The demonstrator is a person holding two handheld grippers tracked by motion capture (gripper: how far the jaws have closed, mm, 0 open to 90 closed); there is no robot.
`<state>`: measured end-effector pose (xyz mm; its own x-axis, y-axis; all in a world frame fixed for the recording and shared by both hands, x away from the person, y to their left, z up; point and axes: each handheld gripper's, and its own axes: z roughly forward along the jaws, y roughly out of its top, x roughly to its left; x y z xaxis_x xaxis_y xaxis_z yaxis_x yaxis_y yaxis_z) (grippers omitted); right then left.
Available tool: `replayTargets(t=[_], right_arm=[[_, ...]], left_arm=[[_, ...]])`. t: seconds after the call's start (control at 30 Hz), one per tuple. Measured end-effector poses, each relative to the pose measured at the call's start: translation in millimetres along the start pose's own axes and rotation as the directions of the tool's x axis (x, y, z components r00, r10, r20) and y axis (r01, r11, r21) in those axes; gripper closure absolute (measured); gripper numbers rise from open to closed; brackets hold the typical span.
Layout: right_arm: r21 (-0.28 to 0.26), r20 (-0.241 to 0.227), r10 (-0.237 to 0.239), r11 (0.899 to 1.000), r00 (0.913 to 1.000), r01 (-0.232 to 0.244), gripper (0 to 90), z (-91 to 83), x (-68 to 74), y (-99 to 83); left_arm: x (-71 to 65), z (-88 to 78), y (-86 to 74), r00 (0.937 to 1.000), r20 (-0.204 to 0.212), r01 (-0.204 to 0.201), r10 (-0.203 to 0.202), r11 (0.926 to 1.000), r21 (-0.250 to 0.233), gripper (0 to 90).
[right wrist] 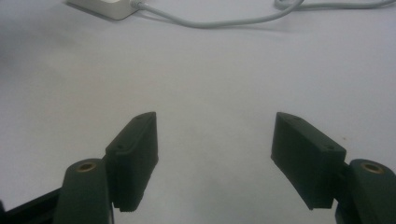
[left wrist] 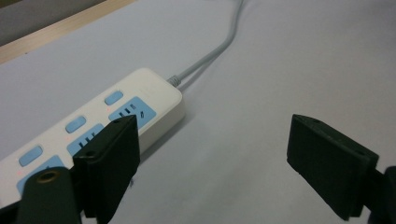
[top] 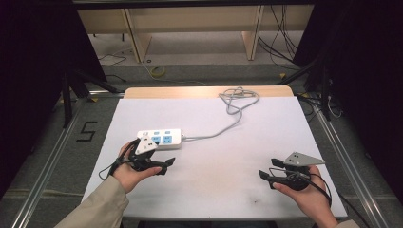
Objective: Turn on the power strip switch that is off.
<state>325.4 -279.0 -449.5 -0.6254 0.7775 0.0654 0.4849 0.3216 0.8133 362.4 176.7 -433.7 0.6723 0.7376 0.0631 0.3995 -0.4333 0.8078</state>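
A white power strip with blue sockets lies on the left half of the white table top. Its grey cable runs off to the back right. My left gripper is held just in front of the strip, open, its jaws pointing right with nothing between them. In the left gripper view the strip lies beside and beyond the left jaw of that gripper, apart from it. My right gripper hovers open over bare table at the front right. The right gripper view has its jaws wide and empty.
The cable is looped near the table's wooden back edge. The strip's end and cable lie far ahead in the right gripper view. Metal rails flank the table; shelving and floor cables stand behind.
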Motion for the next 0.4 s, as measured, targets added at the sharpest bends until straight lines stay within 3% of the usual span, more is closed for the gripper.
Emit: replayTargets(t=[0.2,0.4], right_arm=[[0.001,-0.003,-0.004,1.000,1.0000,0.004,32.0,0.4,0.2,0.1],[0.002,0.000,-0.003,1.000,1.0000,0.003,31.8,0.3,0.2,0.2]], left_arm=[[-6.3,-4.4,-17.3,0.9998,-0.010,-0.015,0.016,0.9992,0.038,16.8],[-8.3,-1.7,-16.1,0.9994,-0.012,-0.031,0.031,0.9987,0.042,16.5]])
